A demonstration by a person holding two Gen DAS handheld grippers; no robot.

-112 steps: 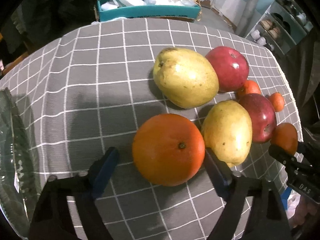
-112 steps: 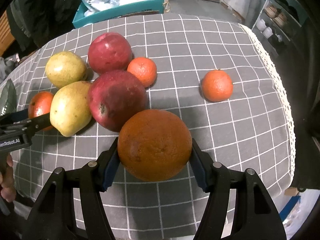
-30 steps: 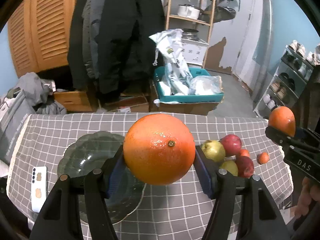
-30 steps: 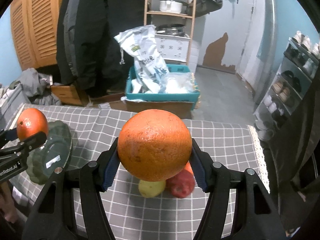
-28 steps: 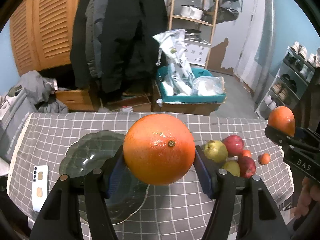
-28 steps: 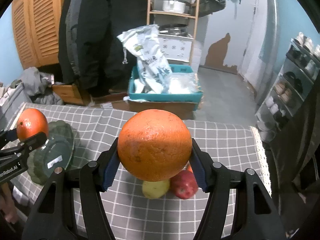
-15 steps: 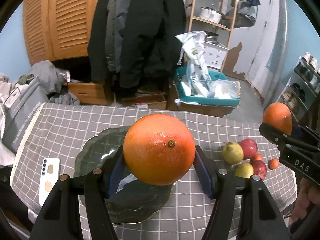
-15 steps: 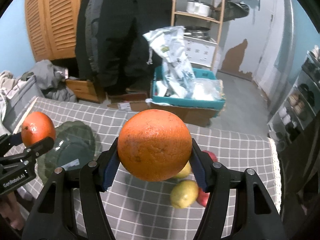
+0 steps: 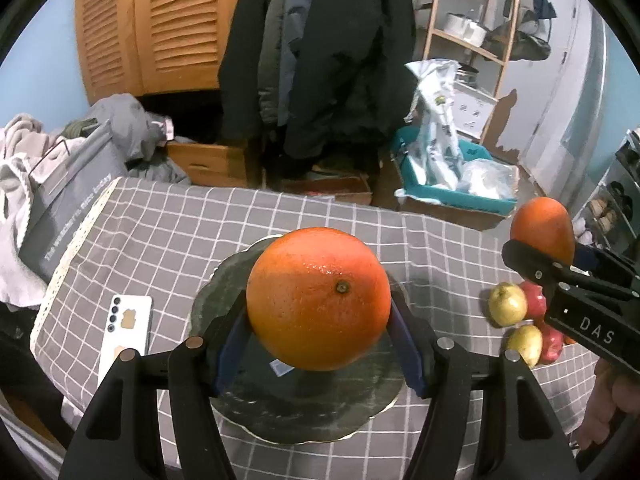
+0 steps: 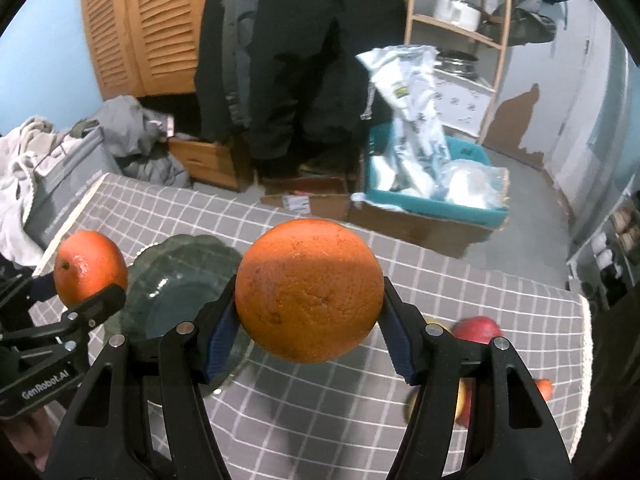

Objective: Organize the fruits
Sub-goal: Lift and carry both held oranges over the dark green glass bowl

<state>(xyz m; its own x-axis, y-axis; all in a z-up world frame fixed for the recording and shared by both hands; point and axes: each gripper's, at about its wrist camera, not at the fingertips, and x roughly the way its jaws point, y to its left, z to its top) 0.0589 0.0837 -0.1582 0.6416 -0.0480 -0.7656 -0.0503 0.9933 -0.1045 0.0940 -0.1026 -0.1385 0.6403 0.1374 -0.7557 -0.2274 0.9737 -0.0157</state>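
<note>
Each hand carries one orange. The left gripper [image 9: 320,344] is clenched on a big orange [image 9: 318,298], with one blue pad pressed on each side of it. This orange hangs in the air right over the dark glass plate [image 9: 304,416] on the counter [image 9: 168,224], and it does not touch the plate. The right gripper [image 10: 308,336] is squeezing a second orange [image 10: 308,289] the same way. This one is up in the air too, over the checked cloth just to the right of the plate's edge [image 10: 160,264]. The rest of the fruit sits in a small pile well off to the right: two yellow-green pears [image 9: 507,305] and some red apples [image 9: 534,300], with a small orange one peeking out behind them. A white phone [image 9: 126,334] lies flat on the cloth to the left of the plate. The step in hand looks like bringing both oranges to the plate, so the carrying is nearly done for the left one and a bit less so for the right one. Next, the left orange needs to go down slowly until it rests on the plate, and only then should the pads let go. The orange is round, so it may roll if it is dropped. The right orange needs to slide over the plate first and land beside the other one.
</note>
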